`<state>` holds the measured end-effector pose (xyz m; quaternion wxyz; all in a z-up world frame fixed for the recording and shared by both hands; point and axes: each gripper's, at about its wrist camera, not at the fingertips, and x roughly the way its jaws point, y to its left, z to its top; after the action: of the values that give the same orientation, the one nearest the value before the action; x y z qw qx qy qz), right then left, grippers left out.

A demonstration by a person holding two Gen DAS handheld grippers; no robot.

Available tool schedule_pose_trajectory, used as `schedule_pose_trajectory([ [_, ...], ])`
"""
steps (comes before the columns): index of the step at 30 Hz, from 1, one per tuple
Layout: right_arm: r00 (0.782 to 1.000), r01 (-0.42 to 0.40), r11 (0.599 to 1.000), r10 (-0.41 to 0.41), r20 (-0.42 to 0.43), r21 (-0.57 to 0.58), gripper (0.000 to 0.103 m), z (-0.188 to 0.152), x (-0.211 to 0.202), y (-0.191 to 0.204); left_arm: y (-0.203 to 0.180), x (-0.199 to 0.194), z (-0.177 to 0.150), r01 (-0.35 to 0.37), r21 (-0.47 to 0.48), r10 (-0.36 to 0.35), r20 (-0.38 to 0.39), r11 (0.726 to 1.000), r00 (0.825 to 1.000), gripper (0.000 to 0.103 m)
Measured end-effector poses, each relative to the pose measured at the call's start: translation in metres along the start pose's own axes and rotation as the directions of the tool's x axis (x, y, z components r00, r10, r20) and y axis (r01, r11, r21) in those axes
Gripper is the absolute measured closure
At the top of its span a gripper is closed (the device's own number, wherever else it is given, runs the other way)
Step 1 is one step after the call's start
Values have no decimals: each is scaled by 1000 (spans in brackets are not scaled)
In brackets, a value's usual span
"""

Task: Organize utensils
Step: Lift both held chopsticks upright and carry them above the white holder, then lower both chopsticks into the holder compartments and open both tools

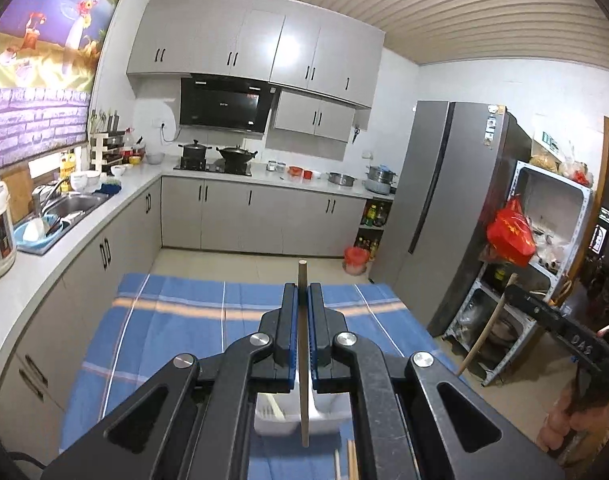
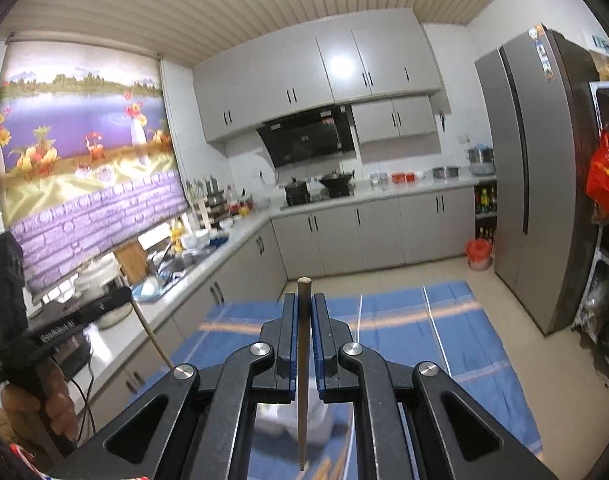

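Pale matt wooden chopstick [image 1: 303, 360]; darker wooden chopstick [image 2: 303, 372]; woven striped cloth [image 1: 184, 320]; glossy white plastic container [image 1: 280, 416].

My left gripper [image 1: 303, 294] points level and forward, jaws closed on a pale chopstick [image 1: 303, 352] that stands upright between the pads. My right gripper [image 2: 303, 304] matches it, jaws clamped on a dark chopstick [image 2: 303, 376], also upright. Each hand grips its handle low at the side: right hand [image 1: 568, 424], left hand [image 2: 44, 400].
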<state>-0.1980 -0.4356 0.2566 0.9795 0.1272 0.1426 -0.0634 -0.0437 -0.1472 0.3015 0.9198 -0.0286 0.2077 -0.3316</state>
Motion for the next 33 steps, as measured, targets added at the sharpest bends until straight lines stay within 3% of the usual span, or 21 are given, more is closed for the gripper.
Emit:
schedule_pose_trajectory([
  [7, 999, 29, 1000, -29, 41, 12, 96, 18, 65, 5, 16, 74, 12, -32, 3, 32, -37, 999, 999, 99],
  [15, 988, 77, 996, -71, -137, 39, 96, -28, 140, -13, 33, 142, -25, -43, -13, 40, -188, 999, 981, 99],
  [20, 973, 89, 994, -72, -221, 66, 96, -52, 161, -28, 35, 151, -40, -32, -12, 28, -226, 999, 974, 99],
  [26, 969, 82, 993, -60, -241, 85, 95, -57, 162, -39, 36, 152, -43, -21, -35, 13, -227, 999, 974, 93],
  [29, 968, 83, 993, -60, -243, 86, 85, -56, 160, -41, 34, 143, -42, -21, -43, 12, -213, 999, 977, 83],
  [31, 969, 86, 992, -63, -238, 88, 71, -55, 159, -41, 32, 133, -40, -27, -44, 18, -192, 999, 981, 74],
  [33, 972, 82, 993, -60, -227, 87, 70, -53, 153, -40, 33, 120, -38, -35, -42, 27, -167, 999, 986, 71],
])
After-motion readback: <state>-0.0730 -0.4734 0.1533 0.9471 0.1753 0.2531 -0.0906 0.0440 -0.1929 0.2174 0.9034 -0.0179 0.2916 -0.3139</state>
